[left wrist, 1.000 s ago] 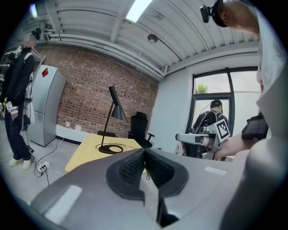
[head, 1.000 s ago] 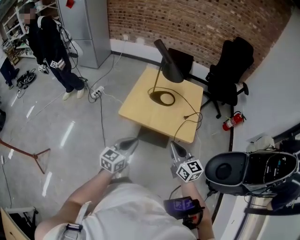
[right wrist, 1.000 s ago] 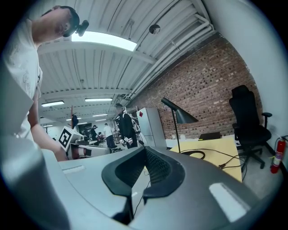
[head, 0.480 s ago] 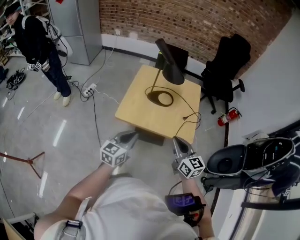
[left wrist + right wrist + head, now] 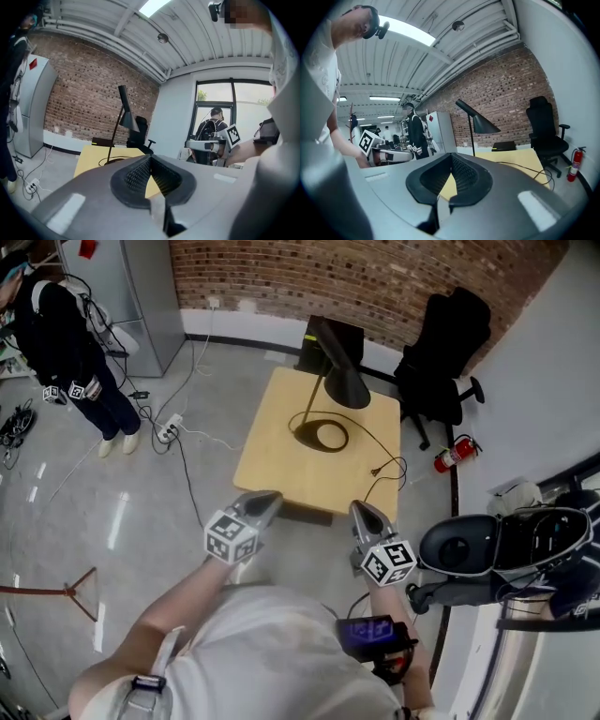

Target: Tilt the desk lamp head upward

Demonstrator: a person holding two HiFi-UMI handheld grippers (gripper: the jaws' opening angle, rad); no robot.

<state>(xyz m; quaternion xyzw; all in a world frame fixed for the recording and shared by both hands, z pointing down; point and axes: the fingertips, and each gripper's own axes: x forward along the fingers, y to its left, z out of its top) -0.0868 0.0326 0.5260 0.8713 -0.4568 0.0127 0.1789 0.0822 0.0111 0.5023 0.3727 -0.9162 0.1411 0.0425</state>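
A black desk lamp (image 5: 335,367) stands on a square light-wood table (image 5: 281,451), its ring base (image 5: 322,435) near the table's far side and its cone head (image 5: 348,388) pointing down. The same lamp (image 5: 123,115) rises ahead in the left gripper view, and the lamp (image 5: 476,121) also stands ahead in the right gripper view. My left gripper (image 5: 266,502) is shut and empty, held at the table's near edge. My right gripper (image 5: 363,513) is also shut and empty, beside the near right corner. Neither touches the lamp.
The lamp's cord (image 5: 384,460) trails over the table's right edge. A black office chair (image 5: 439,343) and a red fire extinguisher (image 5: 448,457) stand at the right. A person (image 5: 66,343) stands far left by a grey cabinet (image 5: 141,287). Cables (image 5: 183,442) cross the floor left of the table.
The table and lamp have drawn closer. Both grippers have come forward up to the table's near edge and stay shut.
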